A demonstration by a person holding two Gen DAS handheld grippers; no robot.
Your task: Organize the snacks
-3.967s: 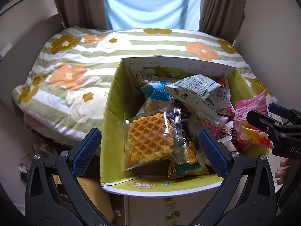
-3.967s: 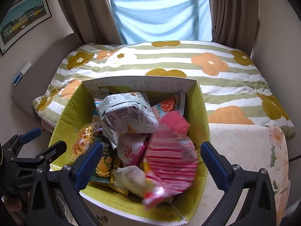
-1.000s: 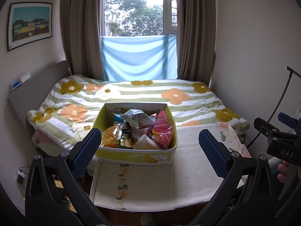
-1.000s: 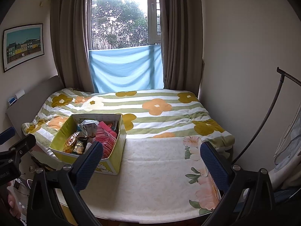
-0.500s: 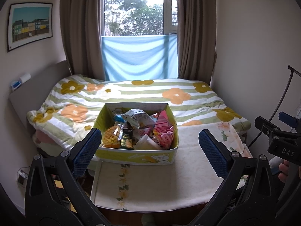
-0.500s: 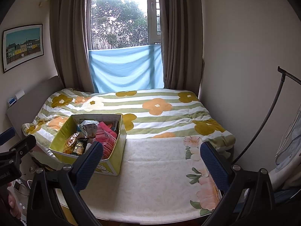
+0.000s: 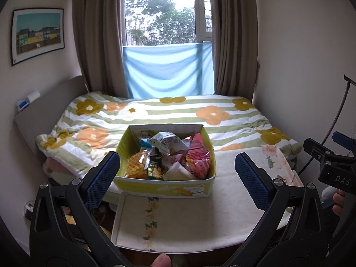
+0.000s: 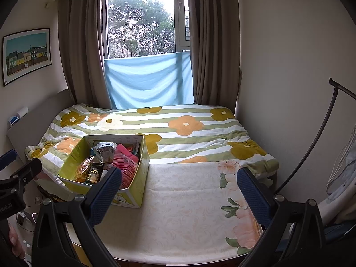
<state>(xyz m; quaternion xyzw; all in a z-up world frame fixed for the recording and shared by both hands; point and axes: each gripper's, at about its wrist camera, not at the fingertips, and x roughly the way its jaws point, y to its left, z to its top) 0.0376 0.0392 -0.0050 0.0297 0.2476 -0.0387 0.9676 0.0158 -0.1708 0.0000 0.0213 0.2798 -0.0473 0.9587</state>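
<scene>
Yellow-green cardboard marks the box that carries the whole job: it sits on the left part of the desk, its far side against the flowered bed quilt. Going left to right inside it, a waffle packet lies at the near left corner, a dark green snack pack stands just beside it, a crumpled grey-white bag rides on top of the pile in the middle, and pink striped packets fill the right side.

Both tools are held back from the box and empty. The left gripper has its jaws spread wide, with the box framed between them but well short of touch. The right gripper is likewise wide apart, aimed over the bare cloth to the right of the box.

As far as these views show, no snack lies loose on the desk or the bed; everything visible is gathered in the box. That suggests the collecting is essentially done. What could remain is only tidying the heap, since the packets sit jumbled and above the rim in the middle.
</scene>
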